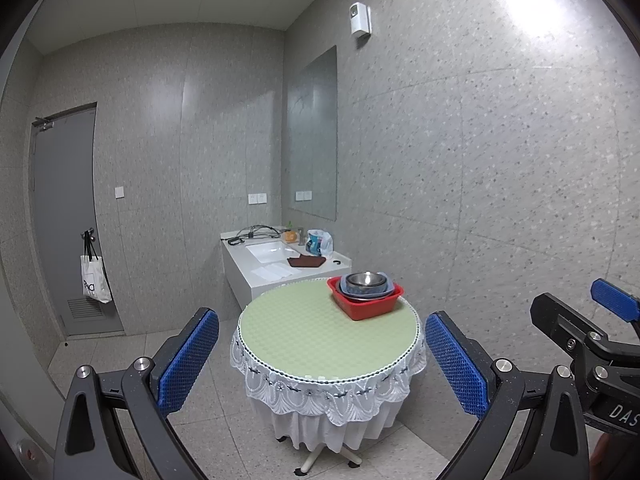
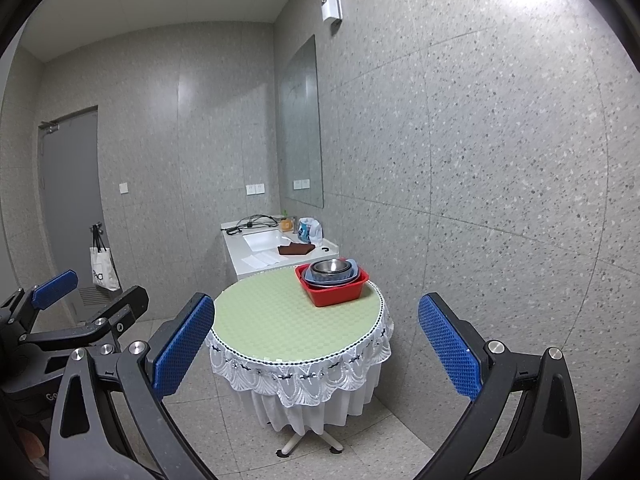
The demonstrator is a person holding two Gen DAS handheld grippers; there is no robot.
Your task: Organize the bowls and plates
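Both grippers are held in the air in front of a small round table (image 1: 304, 344), well apart from it. The left gripper (image 1: 322, 354) has its two blue pads spread wide, and nothing is between them. The right gripper (image 2: 316, 344) is the same: the jaws stand far apart and hold nothing. In the left camera view the right gripper (image 1: 576, 304) shows at the right edge, just beside the left one, so the two tools are side by side.

The table has a pale green top with a checked pattern and a white lace cloth (image 2: 304, 376) hanging around its edge. On the far right part of the table top stands a red basin (image 1: 370, 304). Inside the basin lies a stack of dishes: a metal bowl (image 1: 366, 279) sits on top, and under it there are blue-grey plates or bowls (image 2: 340, 278); how many, I cannot tell. The rest of the table top is bare.

Behind the table, against the speckled grey wall, stands a white washbasin counter (image 1: 256, 276) with cables, a dark cloth (image 1: 306, 261) and a plastic bag (image 1: 319, 241) on it. A mirror (image 1: 312, 136) hangs above it. On the left is a grey door (image 1: 64, 216), and a white tote bag (image 1: 94, 282) hangs from its handle.
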